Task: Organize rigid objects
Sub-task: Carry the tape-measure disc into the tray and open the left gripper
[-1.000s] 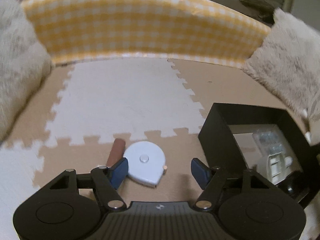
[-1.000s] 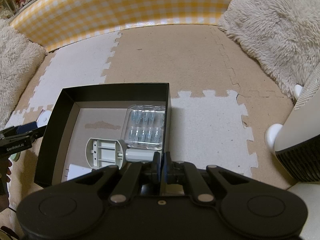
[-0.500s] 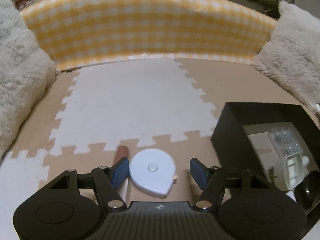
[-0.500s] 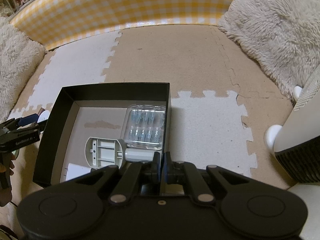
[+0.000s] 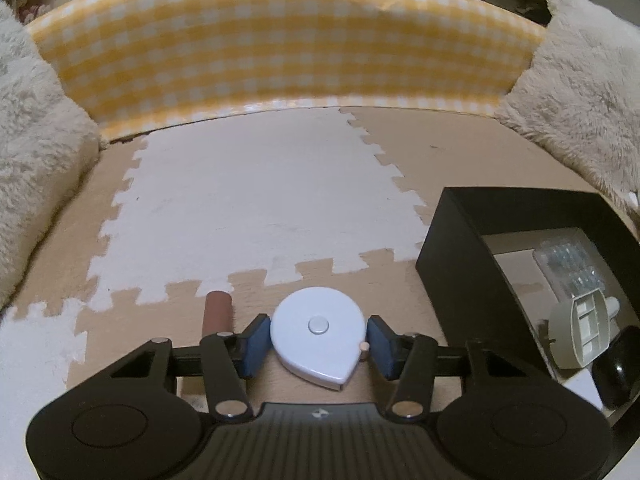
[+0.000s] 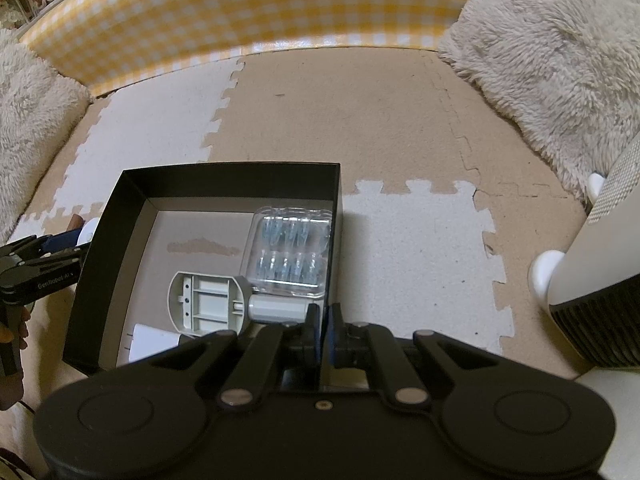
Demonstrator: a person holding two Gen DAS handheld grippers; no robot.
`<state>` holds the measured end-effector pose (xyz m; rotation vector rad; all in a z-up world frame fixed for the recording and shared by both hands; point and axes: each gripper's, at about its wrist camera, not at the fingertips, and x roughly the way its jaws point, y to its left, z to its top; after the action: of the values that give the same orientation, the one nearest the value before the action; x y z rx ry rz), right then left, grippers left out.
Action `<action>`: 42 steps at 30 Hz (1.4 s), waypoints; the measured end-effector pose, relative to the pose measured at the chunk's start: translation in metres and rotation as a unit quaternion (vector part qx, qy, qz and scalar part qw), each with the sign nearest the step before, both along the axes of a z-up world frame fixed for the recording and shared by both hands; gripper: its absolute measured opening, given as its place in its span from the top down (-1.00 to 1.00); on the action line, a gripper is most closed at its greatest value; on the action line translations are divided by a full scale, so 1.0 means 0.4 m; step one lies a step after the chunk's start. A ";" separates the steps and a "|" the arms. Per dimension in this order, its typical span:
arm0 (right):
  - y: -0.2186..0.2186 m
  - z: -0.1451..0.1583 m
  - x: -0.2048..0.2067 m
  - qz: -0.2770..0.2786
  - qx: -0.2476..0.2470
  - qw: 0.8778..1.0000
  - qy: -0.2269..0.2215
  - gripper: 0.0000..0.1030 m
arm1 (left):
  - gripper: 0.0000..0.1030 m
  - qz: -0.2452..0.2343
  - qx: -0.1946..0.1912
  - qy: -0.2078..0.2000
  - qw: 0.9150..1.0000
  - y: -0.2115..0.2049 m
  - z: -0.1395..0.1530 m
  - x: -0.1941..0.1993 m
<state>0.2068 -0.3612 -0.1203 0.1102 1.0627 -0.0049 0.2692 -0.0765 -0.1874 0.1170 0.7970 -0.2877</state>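
Observation:
A white teardrop tape measure [image 5: 318, 334] lies on the foam mat. My left gripper [image 5: 318, 340] is shut on the tape measure, its blue pads [image 5: 256, 340] pressing both sides. A brown cylinder [image 5: 217, 312] lies just left of it. The black box [image 6: 132, 216] holds a clear blister pack [image 6: 290, 254], a grey plastic part [image 6: 208, 304] and a white card [image 6: 150, 342]. My right gripper [image 6: 323, 328] is shut and empty, above the box's near right corner. The left gripper also shows in the right wrist view [image 6: 44, 256], left of the box.
A yellow checked bolster [image 5: 280, 48] lines the back. Fluffy cushions [image 5: 32, 148] [image 6: 560, 52] flank both sides. A white appliance [image 6: 596, 288] stands at the right. The box also shows in the left wrist view [image 5: 472, 276], to the right of the tape measure.
My left gripper moved forward around the tape measure and closed its pads on it. The right gripper stayed shut and nearly still.

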 end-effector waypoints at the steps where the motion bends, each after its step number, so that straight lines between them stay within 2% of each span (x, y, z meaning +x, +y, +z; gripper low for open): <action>1: -0.001 0.000 0.000 0.000 0.000 1.000 0.000 0.91 | -0.04 0.000 0.002 -0.001 1.000 -0.003 -0.001 0.000; 5: 0.000 -0.001 0.000 0.000 -0.001 1.000 0.000 0.91 | -0.04 0.003 0.012 0.005 1.000 -0.010 -0.010 0.009; 8: 0.000 -0.001 0.000 0.001 -0.001 1.000 0.000 0.91 | -0.03 0.015 0.004 0.005 1.000 -0.006 0.003 0.011; 14: 0.001 -0.001 0.001 0.001 -0.001 1.000 0.000 0.91 | -0.03 0.041 -0.068 -0.030 0.996 0.017 0.082 0.001; 17: 0.001 -0.001 0.000 0.001 -0.001 1.000 0.000 0.91 | -0.03 0.029 -0.095 -0.043 0.994 0.007 0.124 -0.012; 23: 0.001 -0.001 0.000 0.001 -0.001 1.000 0.000 0.91 | -0.03 -0.025 -0.109 -0.033 0.993 -0.052 0.172 -0.064; 27: 0.002 -0.001 0.000 0.001 -0.001 1.000 0.000 0.91 | -0.03 -0.066 -0.099 -0.025 0.993 -0.097 0.175 -0.097; 33: 0.002 -0.001 0.001 0.001 0.000 1.000 -0.001 0.91 | -0.03 -0.117 -0.051 -0.013 0.992 -0.165 0.151 -0.138; 37: 0.002 -0.001 0.001 0.001 0.000 1.000 -0.001 0.91 | -0.03 -0.133 -0.019 -0.025 0.991 -0.186 0.141 -0.156; 42: 0.003 0.000 0.001 0.001 -0.001 1.000 -0.001 0.91 | -0.03 -0.143 -0.012 -0.028 0.989 -0.192 0.137 -0.160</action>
<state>0.2071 -0.3602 -0.1203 0.1075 1.0613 -0.0033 0.2051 -0.1533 -0.1328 0.2160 0.7197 -0.5628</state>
